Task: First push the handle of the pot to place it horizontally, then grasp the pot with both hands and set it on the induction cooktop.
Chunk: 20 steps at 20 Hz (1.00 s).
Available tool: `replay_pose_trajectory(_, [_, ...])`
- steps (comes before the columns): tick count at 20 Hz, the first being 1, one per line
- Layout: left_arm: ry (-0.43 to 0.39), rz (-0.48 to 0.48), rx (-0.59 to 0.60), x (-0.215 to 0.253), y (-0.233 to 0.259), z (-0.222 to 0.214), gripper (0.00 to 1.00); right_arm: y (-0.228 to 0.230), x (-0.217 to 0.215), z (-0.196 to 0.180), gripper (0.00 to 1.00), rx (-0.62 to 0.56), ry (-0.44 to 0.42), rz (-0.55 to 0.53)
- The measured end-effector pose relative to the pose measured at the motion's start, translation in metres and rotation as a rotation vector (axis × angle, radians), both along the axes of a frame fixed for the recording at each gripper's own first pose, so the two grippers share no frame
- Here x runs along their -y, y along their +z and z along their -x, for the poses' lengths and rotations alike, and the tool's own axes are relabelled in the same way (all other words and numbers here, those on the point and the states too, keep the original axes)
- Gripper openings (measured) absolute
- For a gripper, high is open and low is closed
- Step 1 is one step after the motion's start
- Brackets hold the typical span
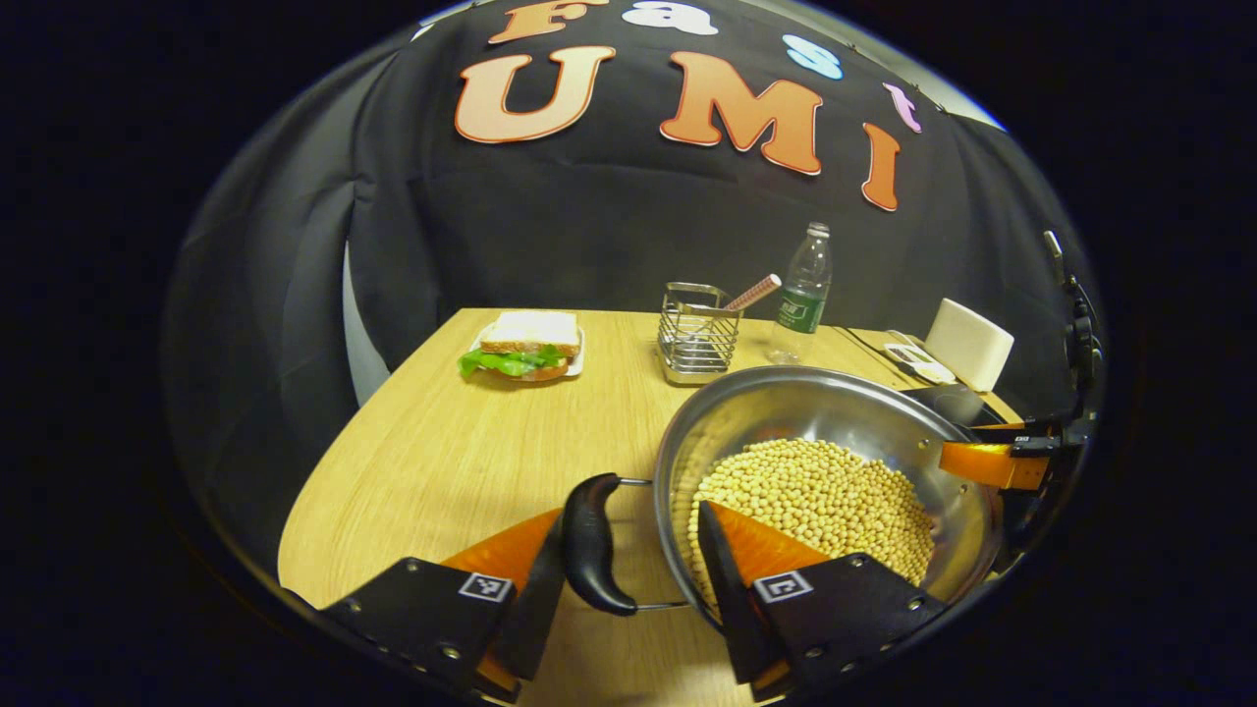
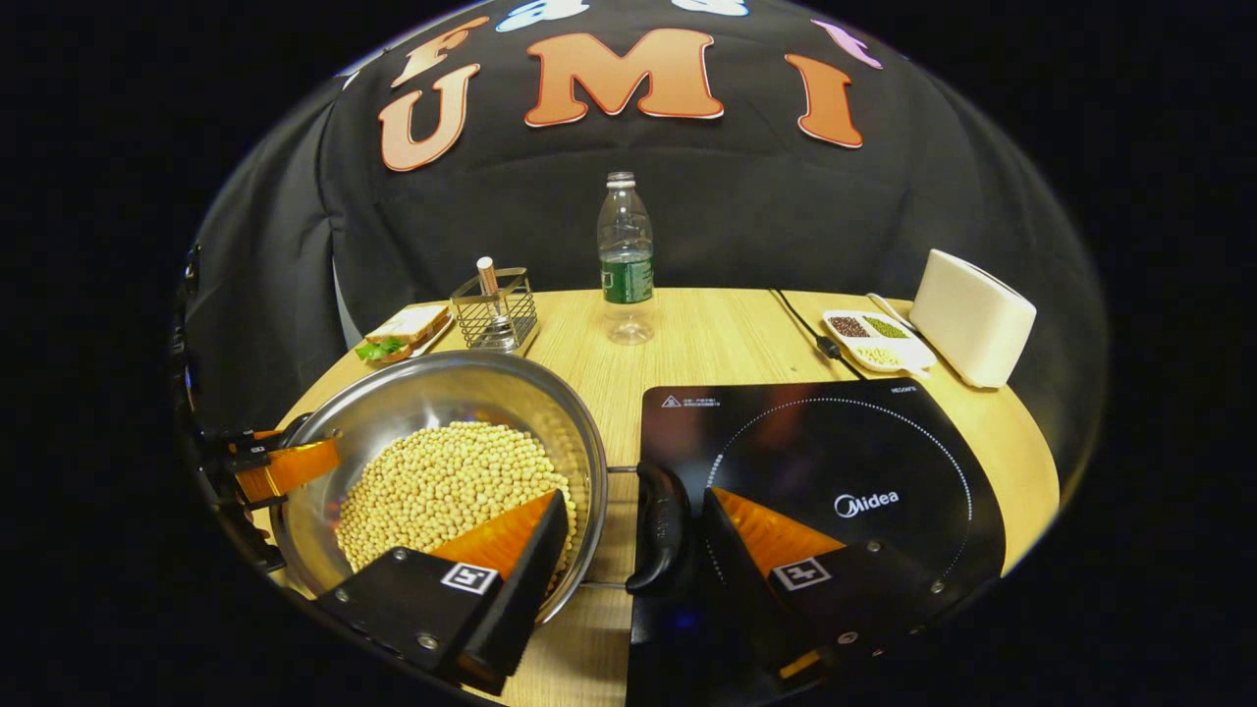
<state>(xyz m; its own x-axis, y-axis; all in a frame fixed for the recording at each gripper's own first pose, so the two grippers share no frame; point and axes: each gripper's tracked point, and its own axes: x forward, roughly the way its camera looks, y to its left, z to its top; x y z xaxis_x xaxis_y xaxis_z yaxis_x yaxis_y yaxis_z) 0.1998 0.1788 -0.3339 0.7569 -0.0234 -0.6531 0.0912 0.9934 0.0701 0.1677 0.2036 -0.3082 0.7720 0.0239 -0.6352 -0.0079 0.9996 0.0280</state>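
My left gripper (image 1: 638, 574) stands wide, fingers straddling the pot's (image 1: 786, 403) left handle (image 1: 592, 543) and rim; contact I cannot confirm. My right gripper (image 2: 633, 545) is likewise wide around the right handle (image 2: 660, 525). The pot, holding beans (image 2: 442, 486), sits on the table (image 2: 707, 334) just beside the cooktop (image 2: 825, 462).

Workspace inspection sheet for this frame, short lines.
Surface: wooden table, round-edged.
Job's things: steel pot of soybeans left of induction cooktop, not on it.
Clutter: sandwich, wire utensil rack, water bottle, sectioned dish of grains, white toaster.
Grippers: left tool open, straddling left pot handle; right tool open, straddling right pot handle.
Cables: black cord behind cooktop.
Surroundings: black cloth wall.
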Motion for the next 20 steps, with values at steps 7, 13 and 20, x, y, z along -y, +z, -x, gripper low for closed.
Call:
replay_pose_trajectory(7, [0.077,0.009,-0.006,0.009,0.018,0.017,0.56,0.017,0.003,0.01,0.49,0.009,0.009,-0.049])
replay_pose_trajectory(13, [0.057,-0.01,0.072,0.046,0.08,0.028,0.54,0.076,0.03,0.026,0.48,0.115,0.0,-0.076])
replay_pose_trajectory(20, [0.031,-0.002,0.104,0.103,0.11,0.042,0.54,0.111,0.08,0.045,0.48,0.158,-0.01,-0.069])
